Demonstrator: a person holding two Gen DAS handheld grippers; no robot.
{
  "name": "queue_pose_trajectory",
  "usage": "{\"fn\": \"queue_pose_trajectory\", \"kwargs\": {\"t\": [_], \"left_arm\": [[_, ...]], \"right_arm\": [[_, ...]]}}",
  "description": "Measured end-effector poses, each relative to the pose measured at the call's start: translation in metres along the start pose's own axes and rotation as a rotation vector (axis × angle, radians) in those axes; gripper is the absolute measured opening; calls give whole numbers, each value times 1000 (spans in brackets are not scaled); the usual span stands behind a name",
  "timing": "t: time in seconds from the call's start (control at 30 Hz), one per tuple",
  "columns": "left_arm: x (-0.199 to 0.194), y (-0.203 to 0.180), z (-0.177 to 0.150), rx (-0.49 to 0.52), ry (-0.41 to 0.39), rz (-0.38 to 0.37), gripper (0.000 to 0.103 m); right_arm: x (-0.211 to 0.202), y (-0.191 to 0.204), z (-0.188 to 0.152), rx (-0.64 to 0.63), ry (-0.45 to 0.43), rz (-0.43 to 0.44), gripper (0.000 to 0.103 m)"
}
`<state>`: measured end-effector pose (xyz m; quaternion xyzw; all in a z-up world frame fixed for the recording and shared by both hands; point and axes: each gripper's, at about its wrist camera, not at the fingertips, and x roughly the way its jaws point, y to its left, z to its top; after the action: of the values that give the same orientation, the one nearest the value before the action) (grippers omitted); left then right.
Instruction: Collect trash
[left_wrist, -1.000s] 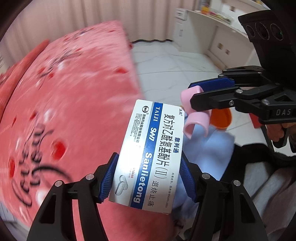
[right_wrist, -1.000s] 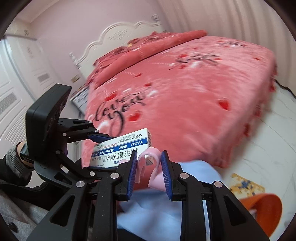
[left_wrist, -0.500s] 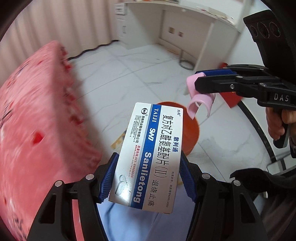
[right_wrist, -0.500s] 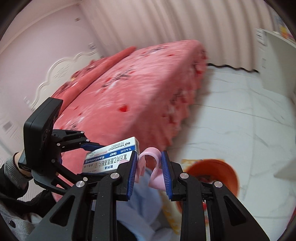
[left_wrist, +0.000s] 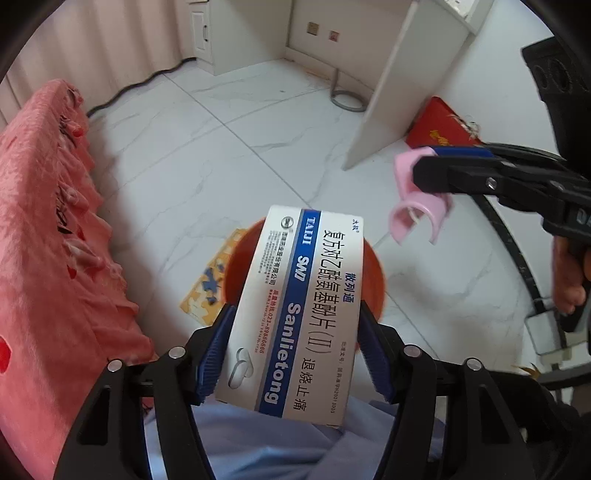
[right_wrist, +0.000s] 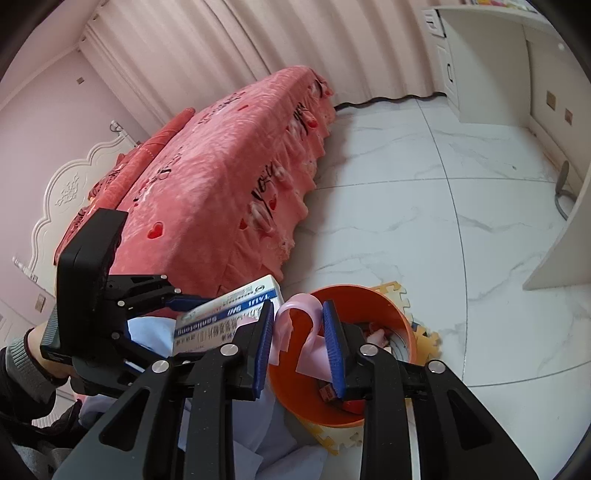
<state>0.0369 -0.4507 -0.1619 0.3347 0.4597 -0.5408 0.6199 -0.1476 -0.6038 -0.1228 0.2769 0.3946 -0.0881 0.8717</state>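
Both pieces are picked up, not binned yet: left gripper (left_wrist: 295, 347) clamps the medicine box (left_wrist: 299, 314), right gripper (right_wrist: 299, 343) pinches pink curled plastic (right_wrist: 306, 332), orange bin (right_wrist: 402, 325) lower centre.

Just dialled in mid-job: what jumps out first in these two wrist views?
The white-and-blue cardboard medicine box, clamped in the left gripper, fills the left wrist view, held above the round orange plastic bin on the white marble floor. Beside it the right gripper pinches a curled pink plastic strip over the same bin. The big coral-pink bedspread dominates the background.
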Motion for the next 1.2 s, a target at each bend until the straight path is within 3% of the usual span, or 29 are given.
{"fn": "queue_pose_trajectory", "kwargs": {"t": [0.13, 0.4, 0.63, 0.7, 0.77, 0.93, 1.0, 1.2], "left_arm": [[7, 2, 5, -7, 20, 34, 81], [5, 4, 8, -27, 27, 30, 81], [-27, 10, -3, -68, -41, 64, 81], [-40, 14, -10, -92, -67, 82, 82], [-57, 20, -20, -130, -101, 107, 88], [-102, 37, -53, -218, -181, 194, 90], [-119, 43, -69, -268, -207, 230, 94], [-177, 64, -133, -478, -317, 348, 96]], "right_arm": [[10, -5, 0, 28, 6, -18, 45], [17, 12, 0, 11, 16, 6, 45], [12, 44, 5, -42, -5, 15, 47], [7, 61, 6, -70, -23, 12, 53], [3, 76, 8, -89, -39, 23, 58], [1, 123, 9, -153, -59, 42, 71], [1, 149, 6, -197, -71, 51, 81], [1, 215, 3, -268, -132, 66, 97]]}}
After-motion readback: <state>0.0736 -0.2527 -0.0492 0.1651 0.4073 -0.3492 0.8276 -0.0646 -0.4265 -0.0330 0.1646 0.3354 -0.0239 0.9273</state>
